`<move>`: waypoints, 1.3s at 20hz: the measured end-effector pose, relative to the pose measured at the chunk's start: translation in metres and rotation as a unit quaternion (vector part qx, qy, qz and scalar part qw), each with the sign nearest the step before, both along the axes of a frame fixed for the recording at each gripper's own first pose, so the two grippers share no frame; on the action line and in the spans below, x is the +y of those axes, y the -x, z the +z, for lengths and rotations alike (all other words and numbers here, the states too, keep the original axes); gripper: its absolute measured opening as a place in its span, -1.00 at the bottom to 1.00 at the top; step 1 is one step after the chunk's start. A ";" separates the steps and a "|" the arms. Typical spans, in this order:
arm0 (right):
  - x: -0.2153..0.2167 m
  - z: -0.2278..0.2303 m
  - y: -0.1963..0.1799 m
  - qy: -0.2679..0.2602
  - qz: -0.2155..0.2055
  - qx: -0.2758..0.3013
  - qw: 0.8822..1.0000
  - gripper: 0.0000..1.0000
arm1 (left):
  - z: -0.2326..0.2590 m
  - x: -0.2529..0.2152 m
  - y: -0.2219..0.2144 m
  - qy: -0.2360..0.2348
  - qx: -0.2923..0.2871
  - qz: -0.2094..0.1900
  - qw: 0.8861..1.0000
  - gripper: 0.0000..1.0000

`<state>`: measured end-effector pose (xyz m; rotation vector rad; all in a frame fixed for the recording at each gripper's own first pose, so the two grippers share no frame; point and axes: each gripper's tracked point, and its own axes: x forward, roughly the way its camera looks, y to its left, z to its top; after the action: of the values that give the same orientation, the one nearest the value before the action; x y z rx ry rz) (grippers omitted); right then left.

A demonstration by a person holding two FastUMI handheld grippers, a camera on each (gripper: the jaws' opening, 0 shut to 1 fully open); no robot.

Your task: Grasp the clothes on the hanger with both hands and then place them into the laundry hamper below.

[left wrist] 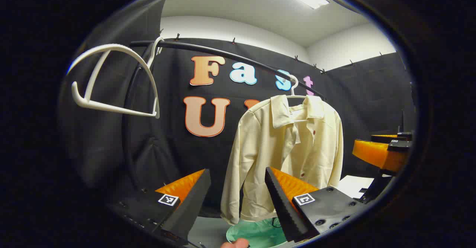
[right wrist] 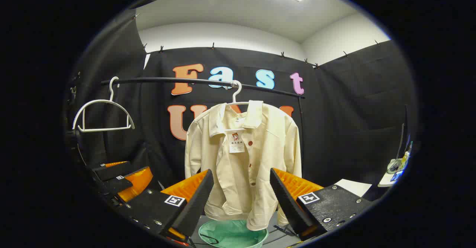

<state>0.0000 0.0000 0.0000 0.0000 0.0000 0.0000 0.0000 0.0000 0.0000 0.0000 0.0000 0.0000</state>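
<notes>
A cream long-sleeved shirt (right wrist: 243, 158) with red buttons hangs on a white hanger (right wrist: 235, 92) from a black rail (right wrist: 178, 80). Below it stands a pale green hamper (right wrist: 232, 235). In the left gripper view the shirt (left wrist: 290, 147) hangs right of centre, above the hamper (left wrist: 256, 233). My left gripper (left wrist: 238, 199) is open, well short of the shirt, with nothing between its fingers. My right gripper (right wrist: 241, 199) is open too, the shirt's lower half framed between its fingers but farther off. The other gripper shows at the left (right wrist: 122, 183) and at the right (left wrist: 383, 151).
An empty white hanger (left wrist: 111, 80) hangs on the rail's left end, close to my left gripper; it appears smaller in the right gripper view (right wrist: 102, 116). A white sheet (right wrist: 355, 186) lies on a surface at the right. A fingertip (left wrist: 234, 243) shows at the bottom edge.
</notes>
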 end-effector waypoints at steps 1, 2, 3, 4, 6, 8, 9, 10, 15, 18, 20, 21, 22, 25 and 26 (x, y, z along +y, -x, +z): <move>-0.002 0.002 -0.004 -0.003 -0.002 0.000 1.000 0.89 | -0.001 -0.002 0.001 0.008 0.004 -0.001 1.000 1.00; -0.006 0.002 -0.007 -0.007 -0.007 0.000 1.000 0.89 | -0.002 -0.005 0.001 0.017 0.003 -0.003 1.000 0.94; -0.010 0.000 -0.008 -0.010 -0.012 -0.002 1.000 0.89 | -0.001 -0.008 0.000 0.025 0.001 -0.006 1.000 0.94; -0.012 -0.002 -0.011 -0.010 -0.015 0.001 1.000 0.90 | 0.000 -0.010 -0.001 0.027 -0.002 -0.007 1.000 0.93; -0.023 -0.007 -0.009 -0.013 -0.023 0.009 1.000 0.90 | 0.000 -0.016 -0.005 0.027 0.000 -0.009 1.000 1.00; -0.033 -0.004 -0.011 -0.017 -0.030 0.009 0.999 0.89 | 0.005 -0.023 -0.007 0.030 -0.005 -0.014 0.999 0.93; -0.038 -0.005 -0.012 -0.017 -0.034 0.011 0.999 0.89 | 0.005 -0.027 -0.007 0.030 -0.007 -0.014 0.999 0.93; -0.043 -0.006 -0.013 -0.017 -0.036 0.012 0.999 0.89 | 0.006 -0.029 -0.007 0.030 -0.011 -0.013 0.999 0.93; -0.056 -0.006 -0.017 -0.015 -0.033 0.020 0.999 0.89 | 0.005 -0.048 -0.010 0.045 -0.008 -0.025 0.999 0.94; -0.064 0.001 -0.018 -0.004 -0.038 0.005 0.999 0.89 | 0.001 -0.059 -0.016 0.050 -0.001 -0.032 0.998 0.94; -0.061 0.000 -0.020 -0.007 -0.034 0.003 0.999 0.89 | 0.000 -0.060 -0.016 0.049 -0.002 -0.033 0.998 0.94; -0.061 -0.001 -0.019 -0.011 -0.030 0.003 0.999 0.89 | 0.000 -0.059 -0.017 0.048 -0.002 -0.031 0.998 1.00; -0.060 -0.001 -0.020 -0.014 -0.028 0.003 1.000 0.89 | 0.000 -0.059 -0.016 0.047 -0.001 -0.029 0.998 0.93; -0.059 -0.005 -0.023 -0.018 -0.024 0.005 1.000 0.89 | 0.000 -0.056 -0.015 0.043 0.000 -0.023 0.999 0.93; -0.059 -0.005 -0.024 -0.019 -0.023 0.006 1.000 0.89 | 0.001 -0.056 -0.016 0.041 0.000 -0.021 0.999 0.93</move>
<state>0.0239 -0.0587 -0.0052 0.0385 0.0117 -0.0461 0.0157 -0.0557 0.0010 -0.0820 -0.0009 -0.0415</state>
